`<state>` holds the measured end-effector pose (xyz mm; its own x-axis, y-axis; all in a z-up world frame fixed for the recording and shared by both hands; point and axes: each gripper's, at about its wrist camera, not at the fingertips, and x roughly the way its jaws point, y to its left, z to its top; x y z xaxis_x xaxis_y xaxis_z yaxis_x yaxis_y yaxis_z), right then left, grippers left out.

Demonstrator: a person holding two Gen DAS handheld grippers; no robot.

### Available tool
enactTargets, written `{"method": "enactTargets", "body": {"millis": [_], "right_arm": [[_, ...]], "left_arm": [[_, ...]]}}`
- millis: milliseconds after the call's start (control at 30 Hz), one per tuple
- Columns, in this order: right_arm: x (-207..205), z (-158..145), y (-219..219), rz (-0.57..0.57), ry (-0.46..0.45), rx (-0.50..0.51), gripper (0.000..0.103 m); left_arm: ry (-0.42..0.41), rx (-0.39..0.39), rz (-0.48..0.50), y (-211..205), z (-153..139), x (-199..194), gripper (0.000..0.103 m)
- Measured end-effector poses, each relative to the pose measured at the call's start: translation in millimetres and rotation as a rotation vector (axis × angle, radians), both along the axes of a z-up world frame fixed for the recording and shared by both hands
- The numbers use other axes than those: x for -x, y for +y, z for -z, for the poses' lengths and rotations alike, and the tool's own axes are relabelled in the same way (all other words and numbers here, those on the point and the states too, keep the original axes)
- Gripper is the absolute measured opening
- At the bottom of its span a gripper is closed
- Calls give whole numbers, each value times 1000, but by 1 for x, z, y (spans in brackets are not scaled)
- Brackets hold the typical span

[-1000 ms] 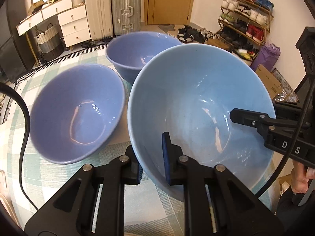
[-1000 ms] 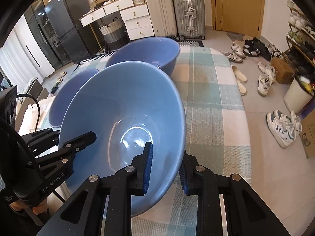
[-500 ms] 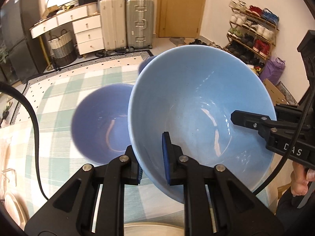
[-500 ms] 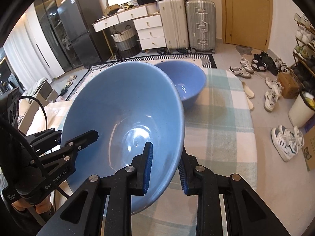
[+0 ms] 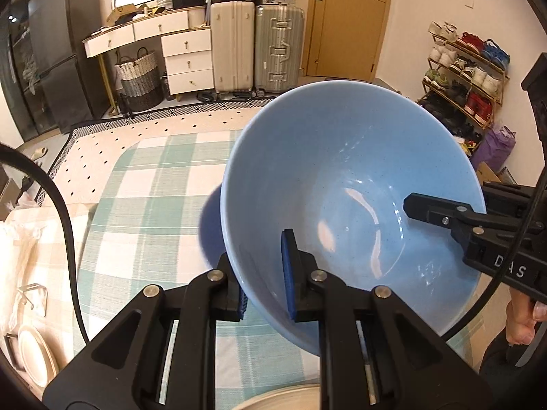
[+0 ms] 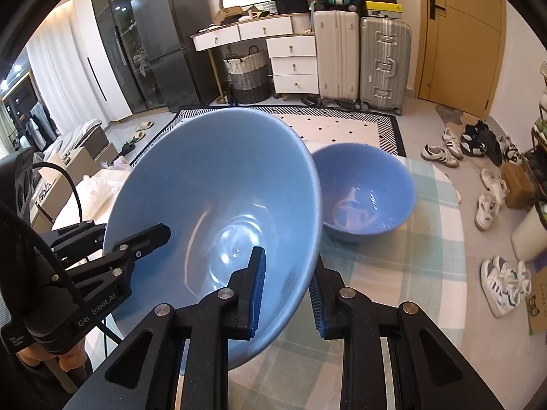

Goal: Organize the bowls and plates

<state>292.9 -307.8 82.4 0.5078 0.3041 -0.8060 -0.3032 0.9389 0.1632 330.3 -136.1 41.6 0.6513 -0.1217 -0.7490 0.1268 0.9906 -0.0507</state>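
Lived-in home, suitcases (image 6: 362, 58), shoe rack (image 5: 468, 75), fridge (image 6: 160, 41)

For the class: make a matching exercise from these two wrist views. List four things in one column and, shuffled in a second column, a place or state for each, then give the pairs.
Things
1. light blue bowl
2. darker blue bowl
3. white plate
4. silver suitcase

Places or states
A. stands on the floor beside the door
B. gripped at its rim by the left gripper and the right gripper
C. rests on the checked tablecloth
D. at the left view's lower left edge

Pairs: 1-B, 2-C, 3-D, 4-A
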Motion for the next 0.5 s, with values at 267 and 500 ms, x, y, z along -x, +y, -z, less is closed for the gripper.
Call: {"method": "enactTargets", "body": {"millis": [267, 500], "right_arm": [[-22, 3, 30, -18, 16, -5, 25], [-36, 8, 39, -26, 28, -6, 25]], "left_arm": [[11, -8, -20, 41, -5, -10, 13], [24, -16, -30, 56, -1, -24, 13]]}}
